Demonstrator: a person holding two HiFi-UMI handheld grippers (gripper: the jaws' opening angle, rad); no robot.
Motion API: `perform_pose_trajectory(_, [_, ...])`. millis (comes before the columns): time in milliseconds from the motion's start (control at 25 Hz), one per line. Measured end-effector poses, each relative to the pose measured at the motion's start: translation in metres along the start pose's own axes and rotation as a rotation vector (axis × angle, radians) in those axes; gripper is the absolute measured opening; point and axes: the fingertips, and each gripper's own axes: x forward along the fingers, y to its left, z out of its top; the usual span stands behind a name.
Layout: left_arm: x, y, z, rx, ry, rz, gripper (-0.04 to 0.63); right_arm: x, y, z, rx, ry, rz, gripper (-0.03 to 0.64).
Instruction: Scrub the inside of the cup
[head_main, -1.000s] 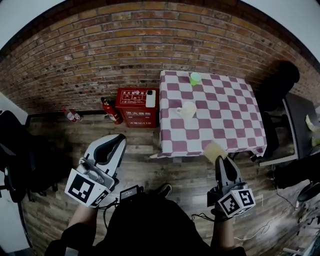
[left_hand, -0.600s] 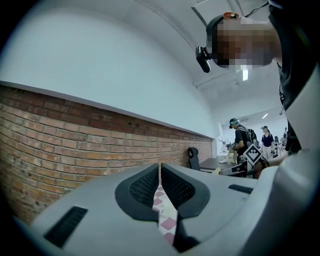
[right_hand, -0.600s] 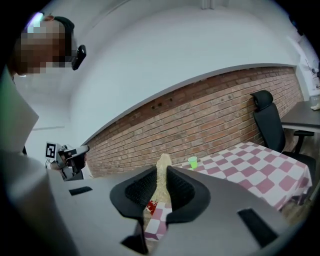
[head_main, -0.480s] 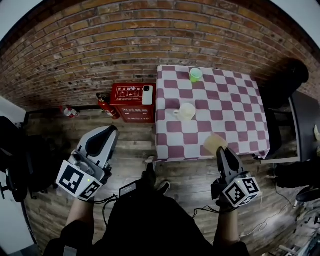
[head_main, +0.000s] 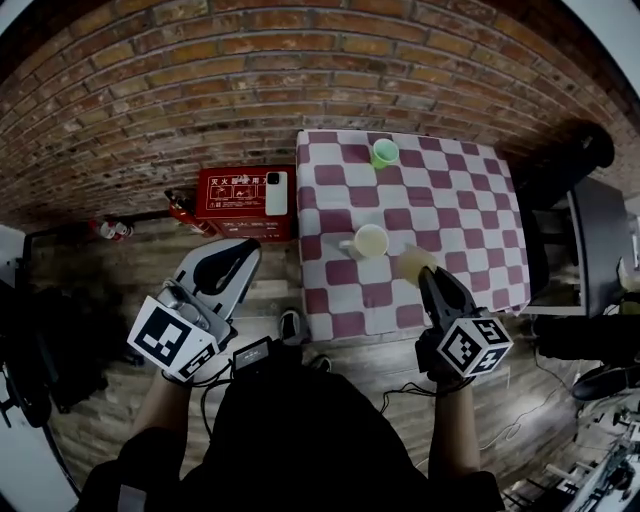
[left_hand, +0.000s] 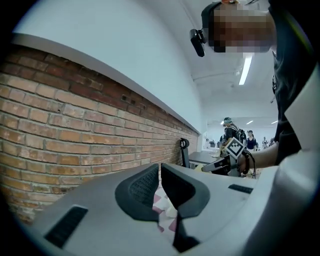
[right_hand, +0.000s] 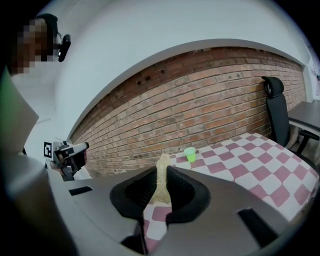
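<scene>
Cup (head_main: 371, 241): upright on checkered table (head_main: 470, 220), untouched.
Right gripper (head_main: 432, 283): jaws pinching yellow sponge (head_main: 413, 264).
Left gripper (head_main: 226, 268): jaws pressed together, empty.

Cup (head_main: 371, 241): inside was too small to judge.
Sponge (right_hand: 161, 176): lower part was hidden between the jaws.
Red box (head_main: 236, 190): lettering was too small to read.
Table (left_hand: 160, 210): mostly hidden behind jaws, left gripper view.
</scene>
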Motion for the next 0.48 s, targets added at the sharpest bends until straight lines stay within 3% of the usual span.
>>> perform_pose_trajectory(240, [0.017,0.018,-0.018,0.000,0.043,-0.047,0.028,0.059,-0.001,-0.010,-0.025,0.072,-0.018,0.071])
perform_pose_trajectory(480, [0.026,0.024,-0.031,0.002,0.076,-0.030,0.028,0.113,-0.022,-0.044,-0.050,0.236,-0.021,0.071])
